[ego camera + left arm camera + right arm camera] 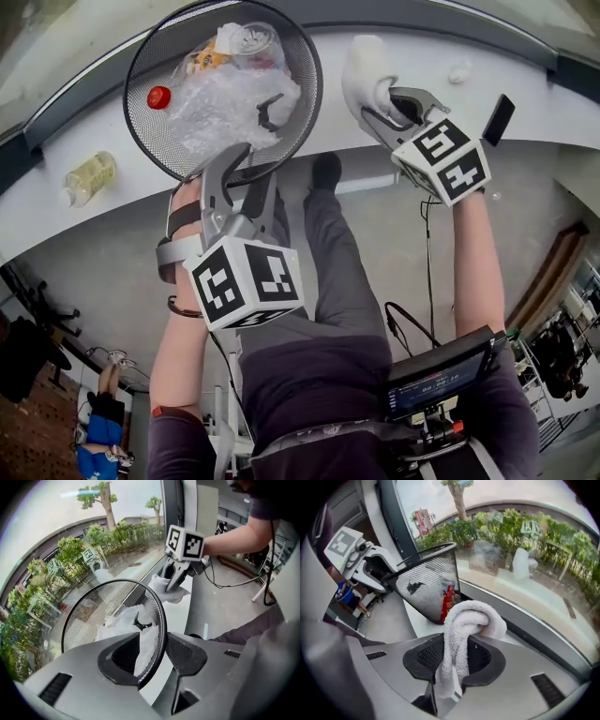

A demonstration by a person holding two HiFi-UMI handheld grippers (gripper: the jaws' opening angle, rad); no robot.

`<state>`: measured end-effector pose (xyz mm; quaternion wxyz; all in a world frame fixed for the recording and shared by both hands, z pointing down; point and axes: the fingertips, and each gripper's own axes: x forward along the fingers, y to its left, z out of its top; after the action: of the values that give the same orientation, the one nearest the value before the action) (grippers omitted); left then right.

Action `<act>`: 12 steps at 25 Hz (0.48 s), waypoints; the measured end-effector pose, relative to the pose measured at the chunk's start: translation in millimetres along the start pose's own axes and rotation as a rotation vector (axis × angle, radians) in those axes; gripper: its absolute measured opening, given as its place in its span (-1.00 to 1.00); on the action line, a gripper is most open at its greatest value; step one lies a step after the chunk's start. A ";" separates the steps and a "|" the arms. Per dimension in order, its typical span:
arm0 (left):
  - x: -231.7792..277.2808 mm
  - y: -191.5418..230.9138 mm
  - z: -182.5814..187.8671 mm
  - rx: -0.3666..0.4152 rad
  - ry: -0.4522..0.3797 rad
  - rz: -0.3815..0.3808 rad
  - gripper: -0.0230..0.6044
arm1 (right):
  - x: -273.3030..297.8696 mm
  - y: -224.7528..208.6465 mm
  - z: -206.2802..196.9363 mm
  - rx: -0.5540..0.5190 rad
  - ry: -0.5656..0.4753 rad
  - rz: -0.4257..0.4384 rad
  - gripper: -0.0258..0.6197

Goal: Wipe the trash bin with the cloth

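Note:
A black wire-mesh trash bin [164, 131] is tipped over the white ledge [394, 52] at the upper left of the head view. Crumpled clear plastic and a red-capped bottle [159, 97] lie inside it. My left gripper [239, 169] is shut on the bin's near rim; in the left gripper view the rim [161, 620] runs between the jaws of the left gripper [157, 660]. To the right of the bin, apart from it, my right gripper [394, 101] is shut on a white terry cloth [367, 75]. In the right gripper view the cloth [471, 618] bulges above the right gripper [457, 660], with the bin [429, 581] behind it.
A bottle of yellowish liquid [89, 178] lies on the ledge left of the bin. A black phone [498, 119] sits at the ledge's right end. Window glass [525, 541] borders the ledge's far side. A screen unit [439, 380] hangs at the person's waist.

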<state>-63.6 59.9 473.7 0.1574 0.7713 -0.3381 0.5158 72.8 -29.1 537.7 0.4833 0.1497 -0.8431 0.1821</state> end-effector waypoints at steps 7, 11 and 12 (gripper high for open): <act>-11.2 -2.2 -1.8 -0.021 -0.023 -0.038 -0.41 | 10.1 -34.2 -7.6 -0.040 0.046 -0.123 -0.42; -19.6 2.5 -1.2 -0.026 -0.018 -0.013 -0.41 | 16.1 -37.9 -17.3 -0.130 0.135 -0.127 -0.21; -21.5 2.9 -0.7 -0.019 -0.019 -0.006 -0.41 | 16.1 -37.0 -19.5 -0.137 0.148 -0.122 -0.21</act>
<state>-71.2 65.9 454.2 0.1630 0.7756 -0.3422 0.5048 95.6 -54.4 566.8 0.5635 0.1533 -0.8050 0.1049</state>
